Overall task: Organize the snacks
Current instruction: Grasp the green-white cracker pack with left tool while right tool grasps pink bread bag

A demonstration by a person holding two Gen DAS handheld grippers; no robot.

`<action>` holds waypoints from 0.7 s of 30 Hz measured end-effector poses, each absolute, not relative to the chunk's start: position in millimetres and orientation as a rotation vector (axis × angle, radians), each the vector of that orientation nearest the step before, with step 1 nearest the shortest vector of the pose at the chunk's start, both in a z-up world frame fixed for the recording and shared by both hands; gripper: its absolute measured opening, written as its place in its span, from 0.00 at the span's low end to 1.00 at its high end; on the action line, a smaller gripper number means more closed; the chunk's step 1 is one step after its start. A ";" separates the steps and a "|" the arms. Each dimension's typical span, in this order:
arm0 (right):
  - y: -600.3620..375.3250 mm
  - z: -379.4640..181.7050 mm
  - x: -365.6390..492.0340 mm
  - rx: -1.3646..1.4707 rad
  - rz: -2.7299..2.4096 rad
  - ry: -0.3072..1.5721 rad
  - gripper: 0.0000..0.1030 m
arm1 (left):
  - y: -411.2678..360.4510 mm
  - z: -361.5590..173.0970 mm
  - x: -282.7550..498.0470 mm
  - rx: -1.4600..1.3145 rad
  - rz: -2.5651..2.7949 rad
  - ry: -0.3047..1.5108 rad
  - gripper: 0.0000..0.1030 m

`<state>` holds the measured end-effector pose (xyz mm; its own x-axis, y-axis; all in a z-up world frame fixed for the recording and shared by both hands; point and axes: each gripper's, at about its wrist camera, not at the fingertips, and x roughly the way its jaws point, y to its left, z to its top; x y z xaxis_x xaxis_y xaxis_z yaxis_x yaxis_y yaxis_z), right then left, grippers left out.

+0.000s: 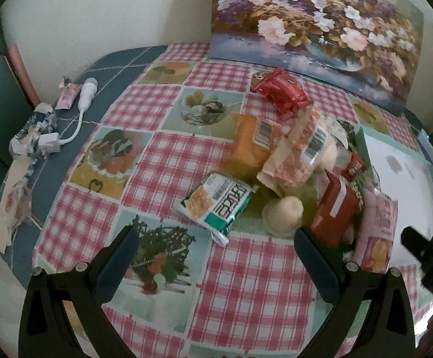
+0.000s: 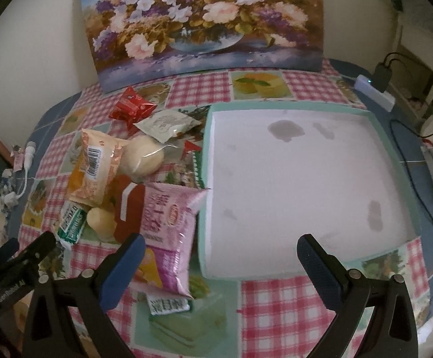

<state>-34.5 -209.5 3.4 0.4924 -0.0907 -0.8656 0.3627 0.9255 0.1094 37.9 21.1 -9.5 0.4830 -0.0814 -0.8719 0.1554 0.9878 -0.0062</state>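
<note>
Snack pile (image 1: 299, 161) overlapping (labels blurred), box (image 2: 395, 155) edge cropped.

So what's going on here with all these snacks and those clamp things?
A person holds a two-finger gripper in each hand over a table with a checked cloth. Both the left gripper and the right gripper have their jaws open and hold nothing. A pile of snack packets, among them a pink packet and a green and white packet, lies beside a shallow teal-rimmed box. The box has nothing in it, so the sorting has not begun.
</note>
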 end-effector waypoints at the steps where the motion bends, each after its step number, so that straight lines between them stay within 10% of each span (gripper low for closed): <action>1: -208.7 1.6 -31.4 0.302 -0.270 1.029 1.00 | 22.7 -10.1 42.3 0.066 -0.143 1.063 1.00; 16: -181.1 -27.2 -1.4 0.282 -0.203 1.144 0.97 | 18.1 -55.3 90.2 0.178 -0.127 1.177 0.99; 21: -173.4 -33.1 4.1 0.251 -0.196 1.171 0.86 | 15.9 -65.3 97.5 0.191 -0.132 1.203 0.85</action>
<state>4.1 -173.4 -33.1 0.3780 -0.0216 -0.9256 0.2808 0.9553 0.0923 97.5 15.9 -65.3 0.3546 0.0000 -0.9350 0.2025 0.9763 0.0768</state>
